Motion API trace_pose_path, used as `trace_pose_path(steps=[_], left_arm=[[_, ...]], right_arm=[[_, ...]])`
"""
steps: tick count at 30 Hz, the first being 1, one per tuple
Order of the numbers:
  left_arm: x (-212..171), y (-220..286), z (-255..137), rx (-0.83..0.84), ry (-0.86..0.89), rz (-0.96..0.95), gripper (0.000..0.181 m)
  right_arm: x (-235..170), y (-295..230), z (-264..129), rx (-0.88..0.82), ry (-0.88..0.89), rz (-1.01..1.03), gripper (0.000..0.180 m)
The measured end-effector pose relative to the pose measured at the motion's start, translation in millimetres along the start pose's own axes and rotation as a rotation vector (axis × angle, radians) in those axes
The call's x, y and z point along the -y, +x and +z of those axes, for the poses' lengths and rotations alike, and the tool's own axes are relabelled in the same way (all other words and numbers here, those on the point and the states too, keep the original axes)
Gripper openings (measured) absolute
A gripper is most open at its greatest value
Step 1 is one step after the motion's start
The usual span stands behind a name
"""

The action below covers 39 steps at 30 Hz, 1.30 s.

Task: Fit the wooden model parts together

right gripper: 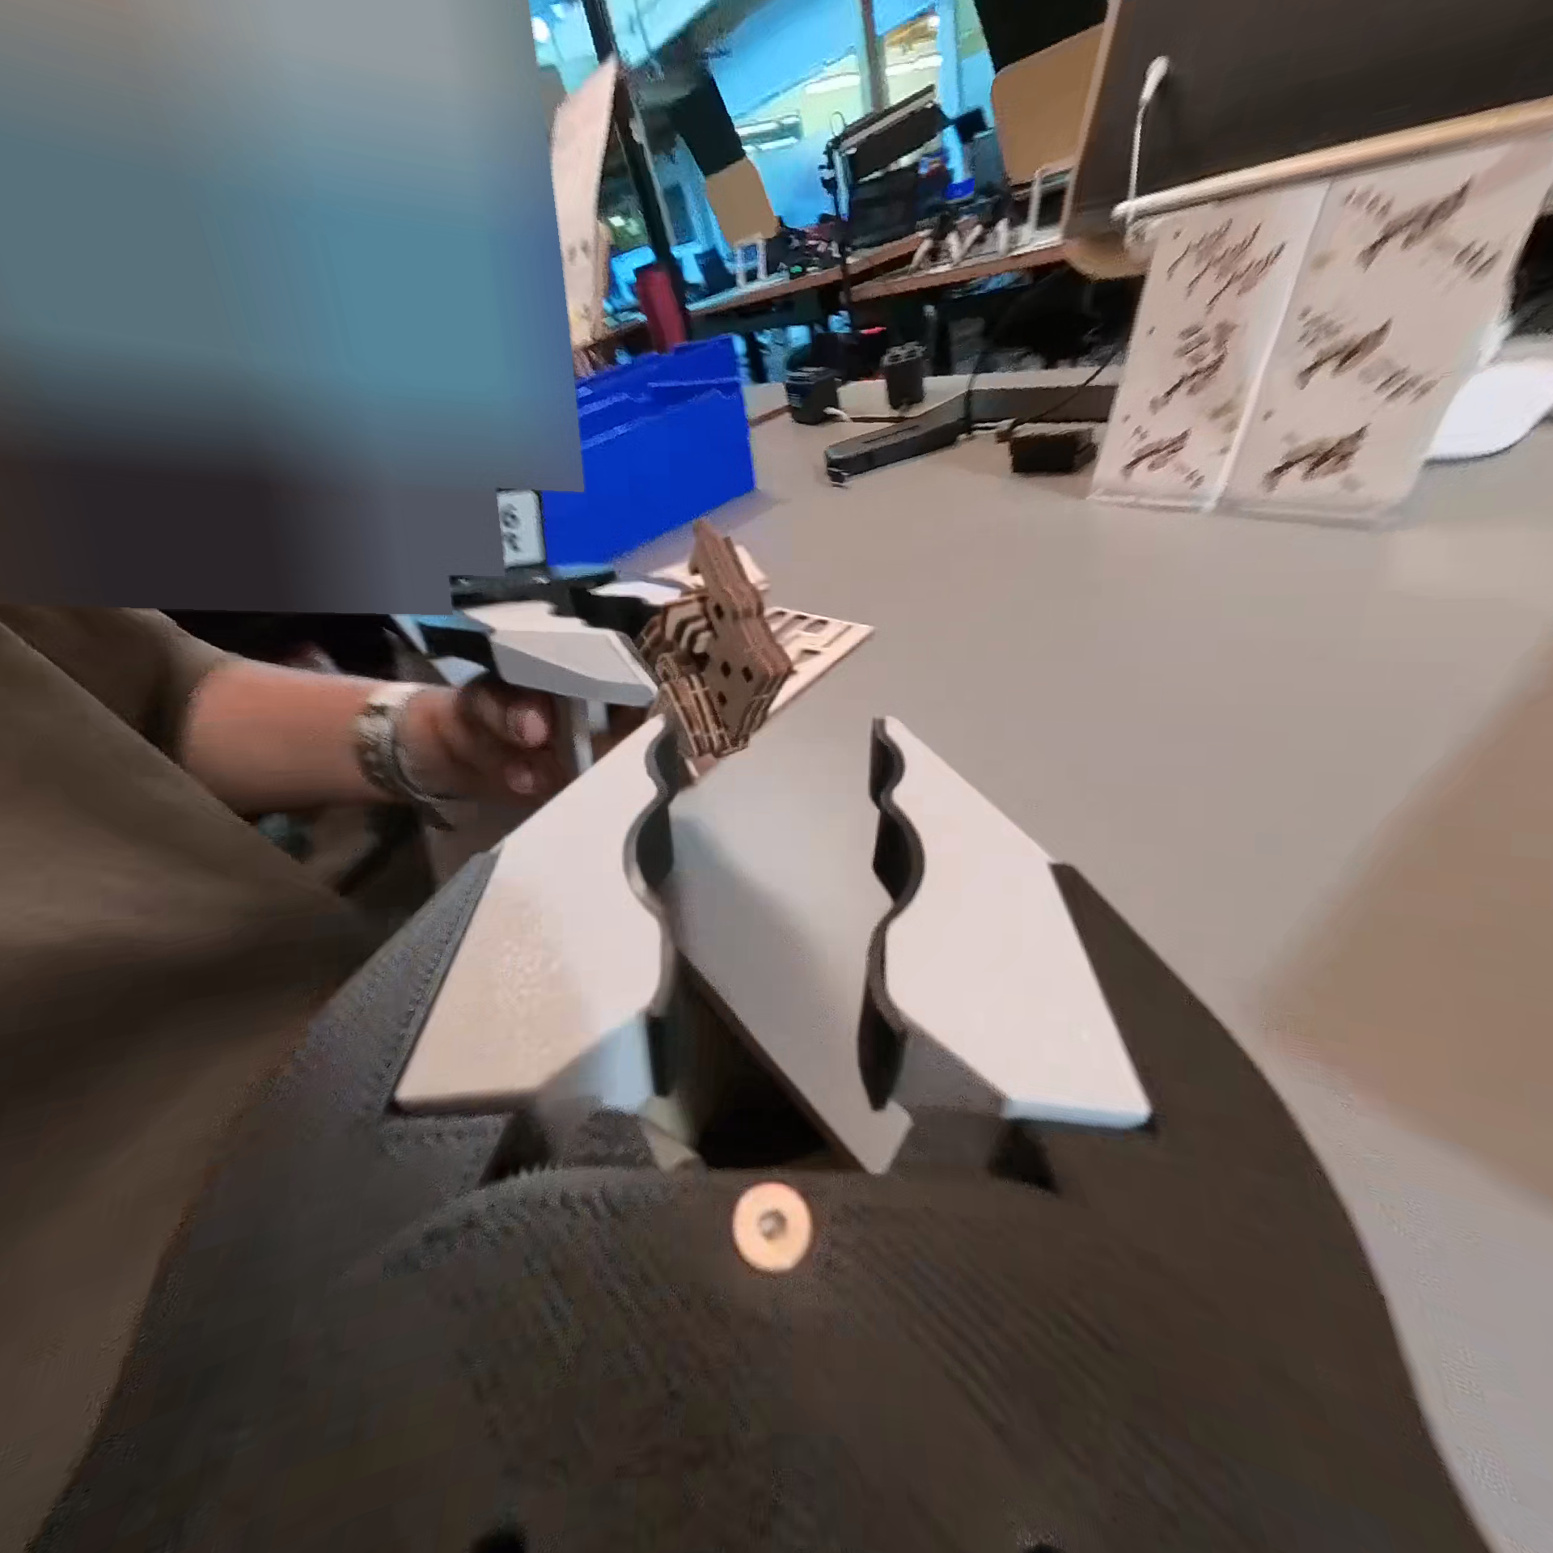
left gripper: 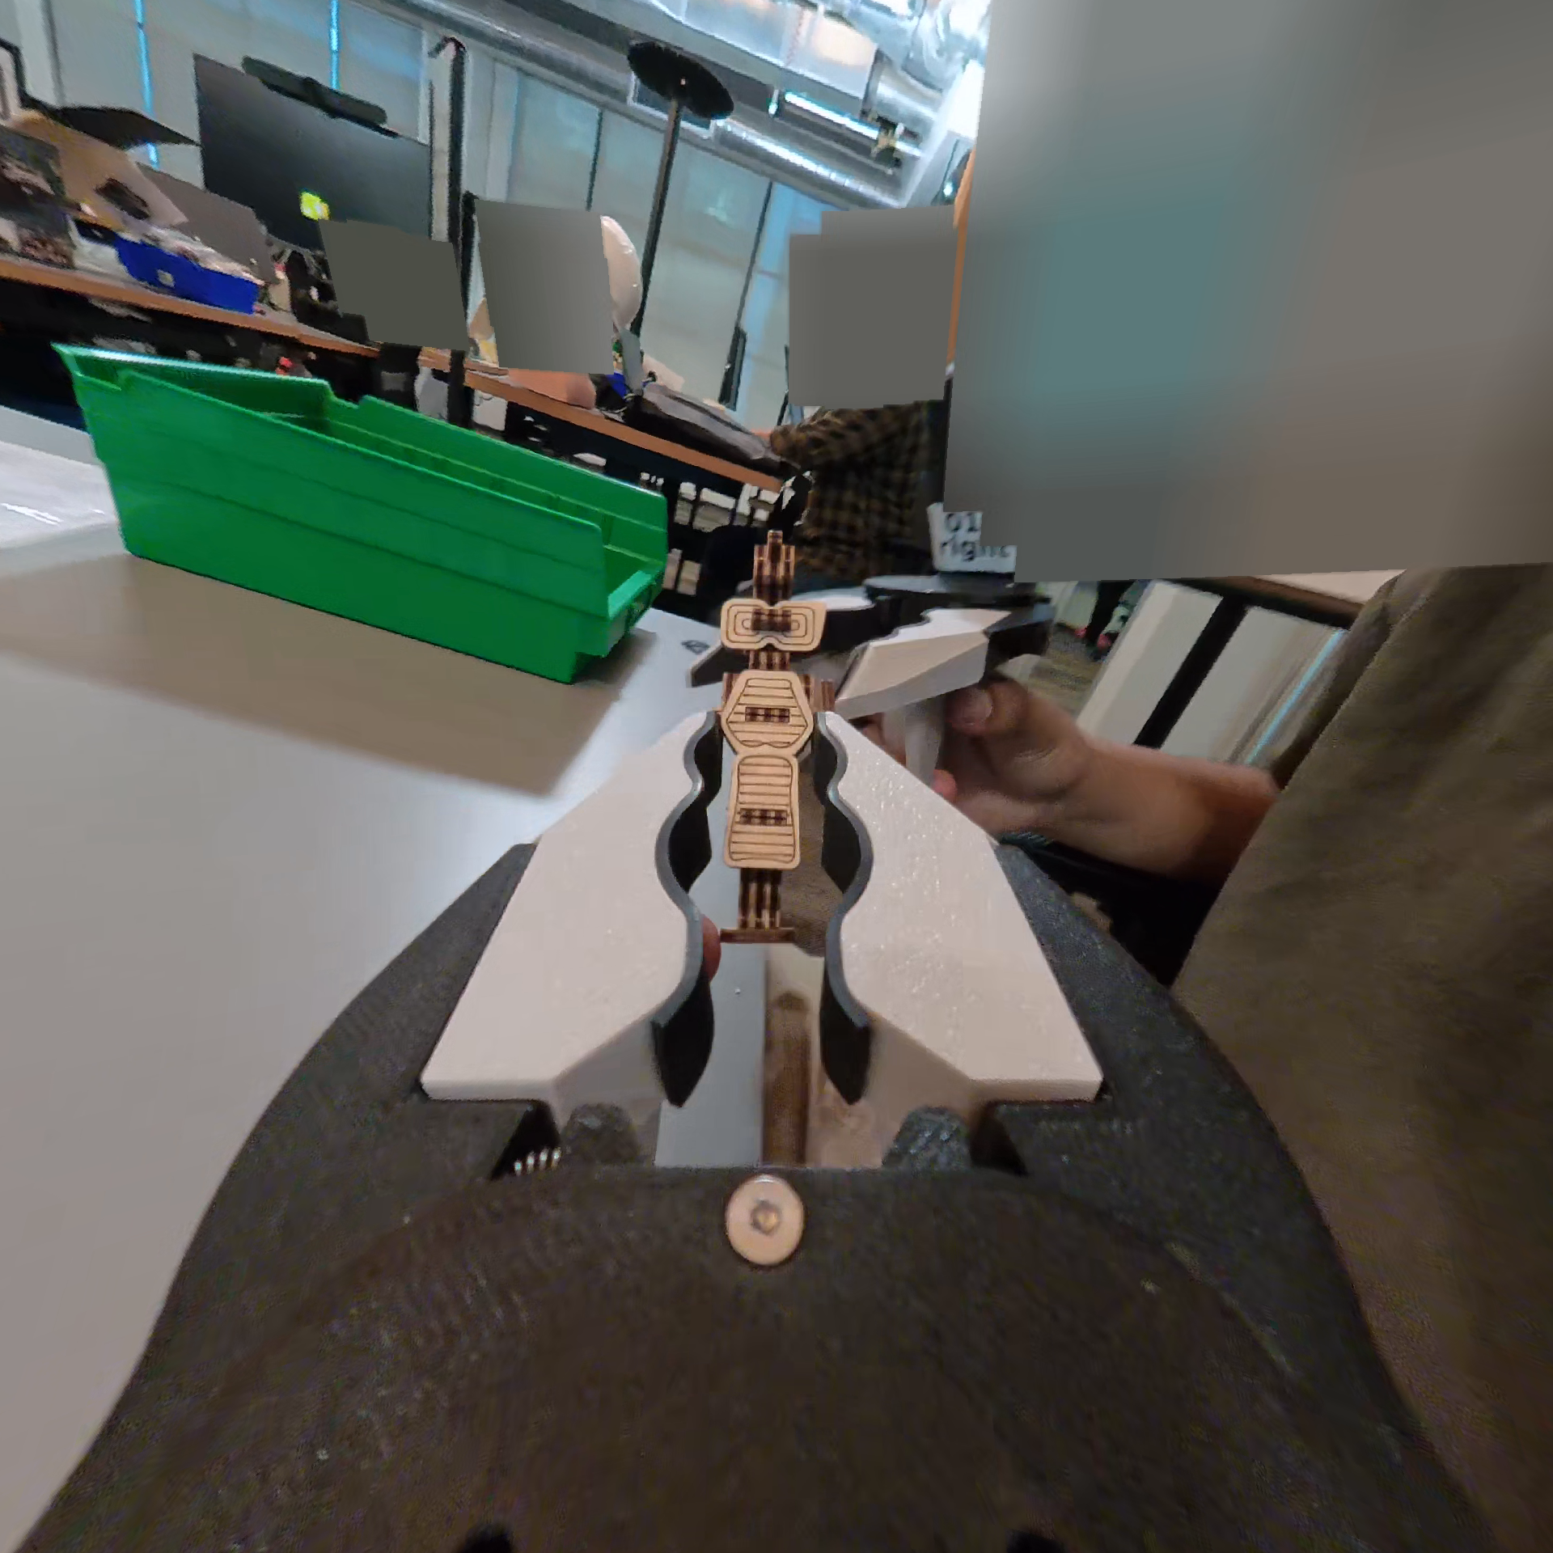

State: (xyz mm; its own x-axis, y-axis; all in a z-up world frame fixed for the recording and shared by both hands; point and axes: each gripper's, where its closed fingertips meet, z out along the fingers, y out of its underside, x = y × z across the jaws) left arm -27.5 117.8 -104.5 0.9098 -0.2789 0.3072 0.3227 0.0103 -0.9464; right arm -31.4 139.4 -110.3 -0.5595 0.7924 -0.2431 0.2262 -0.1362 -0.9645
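Note:
In the left wrist view my left gripper [left gripper: 769,724] is shut on a wooden model [left gripper: 763,756], a stack of laser-cut pieces with lined plates on a dark spine. It is held upright at the fingertips, above the grey table [left gripper: 252,798]. A white finger [left gripper: 916,664] of my right gripper reaches in from the right, close to the model's upper part. In the right wrist view my right gripper [right gripper: 769,739] is open and empty. The model [right gripper: 714,664] is just ahead of its left fingertip, pinched by the left gripper's fingers [right gripper: 571,664].
A green bin [left gripper: 378,521] stands at the far left of the table. A blue bin [right gripper: 664,445], a laser-cut wood sheet [right gripper: 819,643], black devices with cables [right gripper: 891,437] and a patterned white box [right gripper: 1302,336] are farther off. The person's torso is close.

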Motion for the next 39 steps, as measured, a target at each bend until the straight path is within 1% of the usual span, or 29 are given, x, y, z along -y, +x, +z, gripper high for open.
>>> trace_pose_path(steps=[3,5,18,20,23,27,30,34,39], left_arm=[[2,2,2,-0.035,0.033,-0.105,0.017],[2,2,3,-0.046,0.048,-0.151,0.017],[-4,8,6,-0.1,0.009,-0.197,0.017],[-7,10,6,-0.103,-0.01,-0.194,0.02],[-11,10,8,-0.091,-0.03,-0.186,0.03],[-12,6,10,-0.076,-0.024,-0.228,0.028],[-12,0,10,-0.054,0.001,-0.295,0.027],[-15,-4,10,-0.051,0.022,-0.362,0.024],[-12,-5,9,-0.057,0.037,-0.363,0.022]], right_arm=[[5,-8,-2,0.118,0.049,0.158,0.029],[7,-14,-3,0.176,0.071,0.21,0.018],[14,-14,-6,0.232,0.13,0.291,0.017],[13,-13,-7,0.227,0.13,0.294,0.016],[10,-10,-5,0.2,0.109,0.277,0.016],[8,-8,-5,0.174,0.097,0.257,0.015],[4,-7,-3,0.149,0.07,0.22,0.011],[0,-8,0,0.118,0.04,0.16,0.012],[0,-9,1,0.116,0.038,0.147,0.016]])
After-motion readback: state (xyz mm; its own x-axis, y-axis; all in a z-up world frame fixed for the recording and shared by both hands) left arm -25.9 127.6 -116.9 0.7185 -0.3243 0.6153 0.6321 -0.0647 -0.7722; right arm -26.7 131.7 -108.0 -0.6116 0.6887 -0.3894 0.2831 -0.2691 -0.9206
